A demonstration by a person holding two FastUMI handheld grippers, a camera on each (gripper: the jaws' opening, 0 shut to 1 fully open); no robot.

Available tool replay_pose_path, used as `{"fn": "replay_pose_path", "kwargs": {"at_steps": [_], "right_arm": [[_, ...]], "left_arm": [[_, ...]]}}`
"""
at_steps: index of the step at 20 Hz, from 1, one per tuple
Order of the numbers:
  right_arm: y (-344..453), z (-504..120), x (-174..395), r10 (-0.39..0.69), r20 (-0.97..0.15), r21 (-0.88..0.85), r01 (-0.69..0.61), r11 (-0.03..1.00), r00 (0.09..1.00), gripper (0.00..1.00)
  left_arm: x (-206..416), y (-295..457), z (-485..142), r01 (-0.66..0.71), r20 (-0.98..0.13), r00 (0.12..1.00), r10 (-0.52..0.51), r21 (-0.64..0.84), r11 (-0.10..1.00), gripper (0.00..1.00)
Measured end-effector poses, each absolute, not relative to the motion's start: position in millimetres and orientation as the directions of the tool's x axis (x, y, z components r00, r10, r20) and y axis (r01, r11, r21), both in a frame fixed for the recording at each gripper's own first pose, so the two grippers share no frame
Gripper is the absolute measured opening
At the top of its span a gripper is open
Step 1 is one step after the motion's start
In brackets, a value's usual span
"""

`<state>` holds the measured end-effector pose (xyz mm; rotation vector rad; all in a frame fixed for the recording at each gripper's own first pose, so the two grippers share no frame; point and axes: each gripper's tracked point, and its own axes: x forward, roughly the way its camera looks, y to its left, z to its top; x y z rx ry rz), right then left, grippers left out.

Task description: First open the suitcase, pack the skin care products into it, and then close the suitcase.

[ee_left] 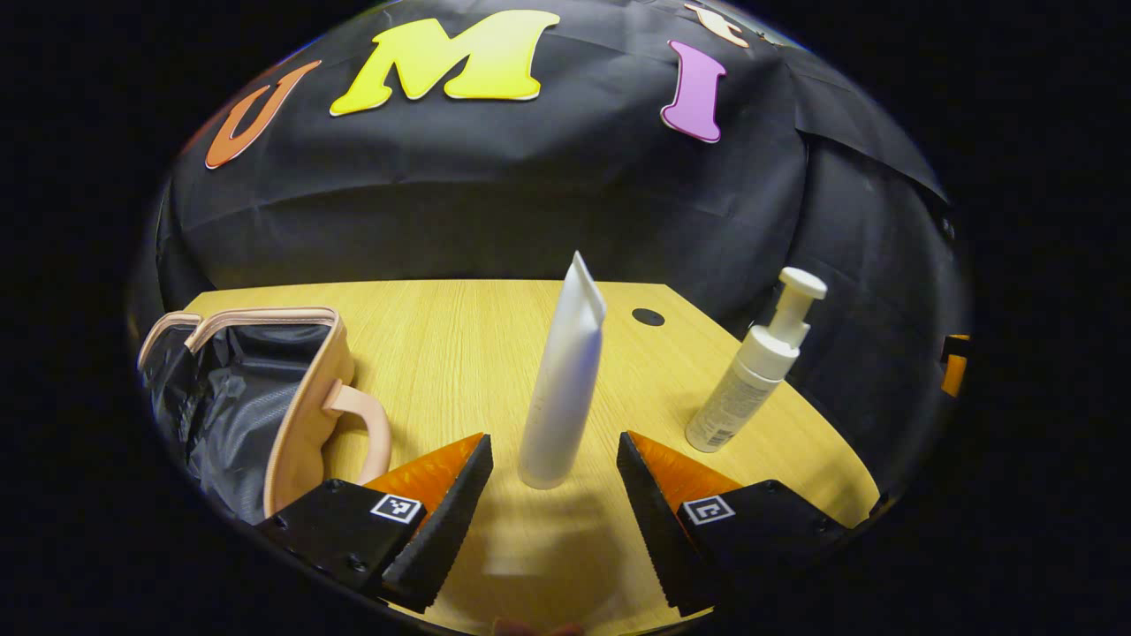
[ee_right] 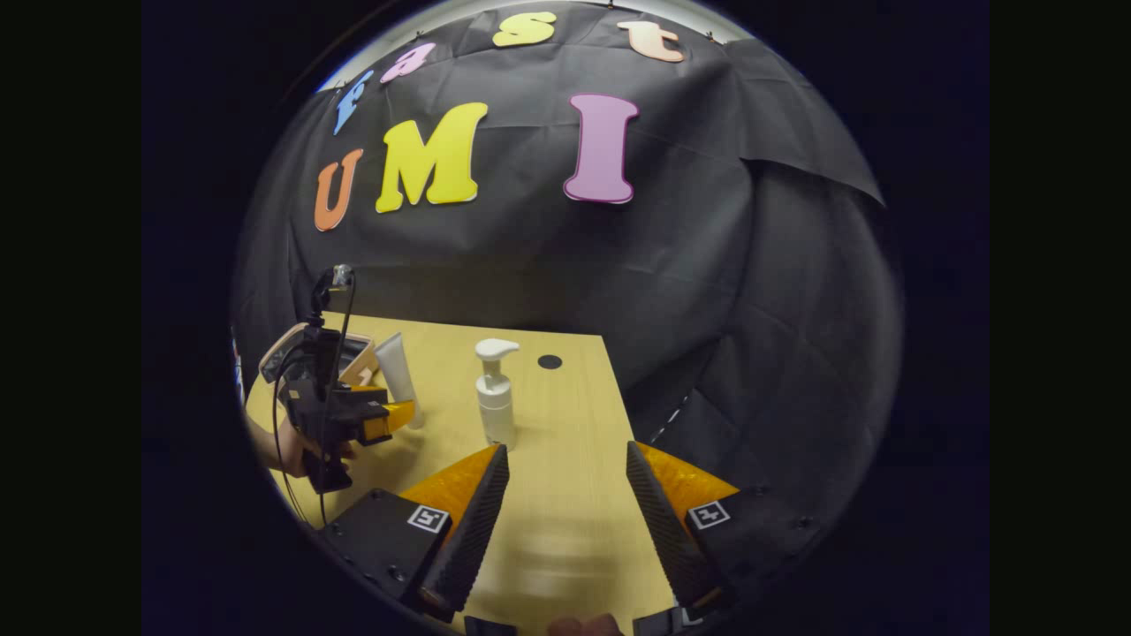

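In the left gripper view, the left gripper (ee_left: 552, 490) is held low over the table (ee_left: 442, 353) with its jaws spread wide and nothing gripped. A white tube (ee_left: 563, 384) stands upright on its cap just ahead of the gap between the two fingers, touched by neither. A white pump bottle (ee_left: 753, 371) stands beyond the right-hand finger, nearer the table's right edge, apart from the tube; its lean in this view may be lens distortion. The suitcase (ee_left: 265, 397) is seen at the table's left edge with its lid raised, its dark lining exposed, and its handle (ee_left: 367, 424) facing the tube. No product can be made out inside it. A dark round hole (ee_left: 648, 316) is set in the table near the far edge. In the right gripper view, the right gripper (ee_right: 565, 508) is held above the table's near right part, jaws likewise wide apart and empty. The bottle (ee_right: 495, 393) is seen upright ahead of it, well apart from its fingers. Farther left, the left gripper (ee_right: 402, 413) is seen held by a hand (ee_right: 300, 455), its fingers directed at the tube (ee_right: 395, 371), with the suitcase (ee_right: 296, 349) behind it at the far left corner. The hole (ee_right: 550, 361) lies near the far edge, right of the bottle.
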<state>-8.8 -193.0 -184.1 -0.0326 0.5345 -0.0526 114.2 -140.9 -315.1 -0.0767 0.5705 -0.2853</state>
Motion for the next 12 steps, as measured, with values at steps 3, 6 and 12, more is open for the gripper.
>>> {"fn": "replay_pose_path", "kwargs": {"at_steps": [3, 6, 12], "right_arm": [[-200, -190, -3, -0.069, -0.524, -0.044, 0.054, 0.998, 0.849, 0.77], [-199, -193, 4, -0.062, -0.531, -0.039, 0.048, 0.998, 0.845, 0.77], [-189, -202, 13, -0.017, -0.530, -0.034, -0.002, 0.999, 0.848, 0.77]], "left_arm": [[129, -139, -331, 0.235, -0.540, 0.795, -0.277, -0.148, 0.961, 0.91], [133, -143, -349, 0.232, -0.583, 0.761, -0.284, -0.164, 0.959, 0.89], [139, -149, -356, 0.252, -0.607, 0.743, -0.284, -0.140, 0.958, 0.64]]}}
